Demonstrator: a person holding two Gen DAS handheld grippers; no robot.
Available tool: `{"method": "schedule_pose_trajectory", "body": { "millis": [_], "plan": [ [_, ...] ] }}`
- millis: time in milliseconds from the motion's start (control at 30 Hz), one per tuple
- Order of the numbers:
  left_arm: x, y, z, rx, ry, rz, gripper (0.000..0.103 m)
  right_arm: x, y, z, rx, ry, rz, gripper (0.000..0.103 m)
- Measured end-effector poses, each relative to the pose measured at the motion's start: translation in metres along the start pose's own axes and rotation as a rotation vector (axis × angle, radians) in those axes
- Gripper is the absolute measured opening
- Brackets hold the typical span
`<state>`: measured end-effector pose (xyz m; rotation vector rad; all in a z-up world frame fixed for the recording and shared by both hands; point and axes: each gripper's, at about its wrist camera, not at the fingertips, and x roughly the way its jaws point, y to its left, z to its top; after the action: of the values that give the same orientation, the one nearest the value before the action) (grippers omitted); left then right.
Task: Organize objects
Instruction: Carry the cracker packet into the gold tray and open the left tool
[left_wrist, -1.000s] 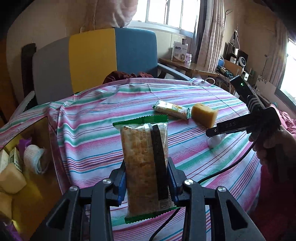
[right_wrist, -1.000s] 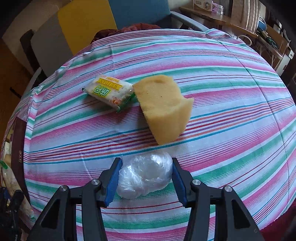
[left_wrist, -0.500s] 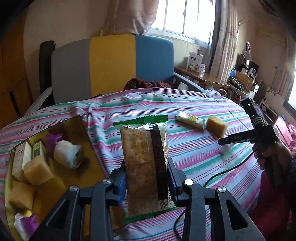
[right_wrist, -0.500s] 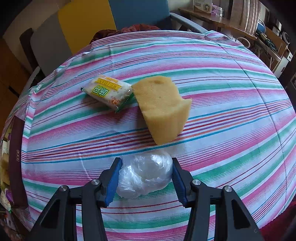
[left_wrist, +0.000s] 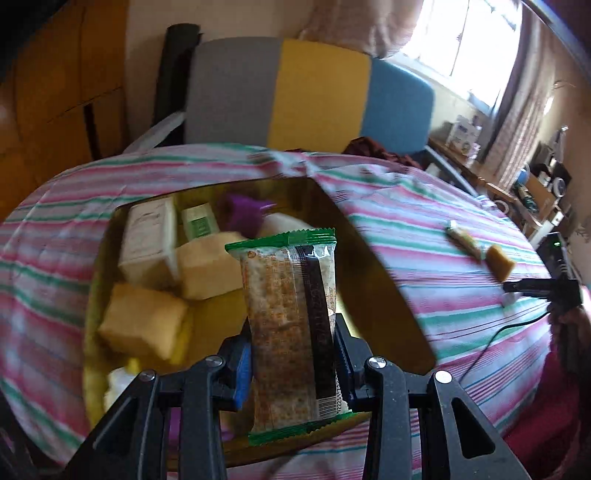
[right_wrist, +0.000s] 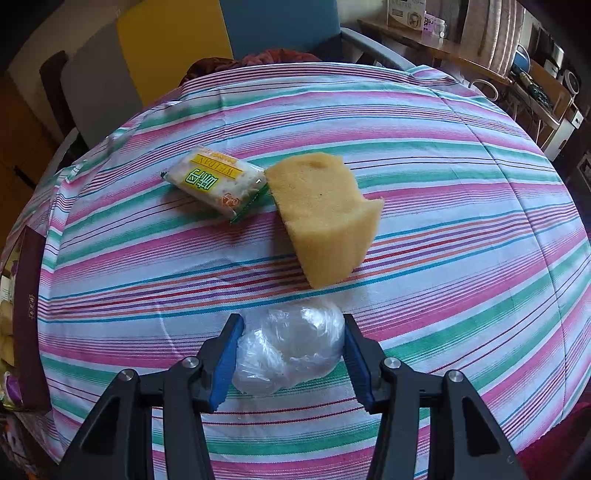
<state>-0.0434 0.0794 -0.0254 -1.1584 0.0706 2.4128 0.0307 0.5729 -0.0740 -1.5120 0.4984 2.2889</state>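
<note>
Above the gold tray (left_wrist: 388, 258) I am holding the cracker packet (left_wrist: 291, 325) pinched upright in my left claw (left_wrist: 293, 360); released here it risks landing on the sponges (left_wrist: 147, 325), while my right claw (right_wrist: 291, 354) is gripping the plastic-wrapped ball (right_wrist: 291, 347) on the counter (right_wrist: 461, 206)

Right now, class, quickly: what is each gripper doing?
Left gripper: closed on the cracker packet, above the box.
Right gripper: fingers closed on the plastic-wrapped ball, on the tablecloth.
</note>
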Motion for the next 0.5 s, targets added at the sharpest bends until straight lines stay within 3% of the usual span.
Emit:
{"method": "schedule_pose_trajectory", "body": {
  "millis": [200, 500],
  "plan": [
    [0.015, 0.031, -0.011, -0.051, 0.072, 0.052, 0.038, -0.001, 0.001, 0.0, -0.006, -0.002, -0.004, 0.053],
    [0.042, 0.028, -0.017, -0.041, 0.156, 0.079, 0.038, 0.0, 0.001, 0.0, -0.006, -0.004, -0.007, 0.053]
  ]
}}
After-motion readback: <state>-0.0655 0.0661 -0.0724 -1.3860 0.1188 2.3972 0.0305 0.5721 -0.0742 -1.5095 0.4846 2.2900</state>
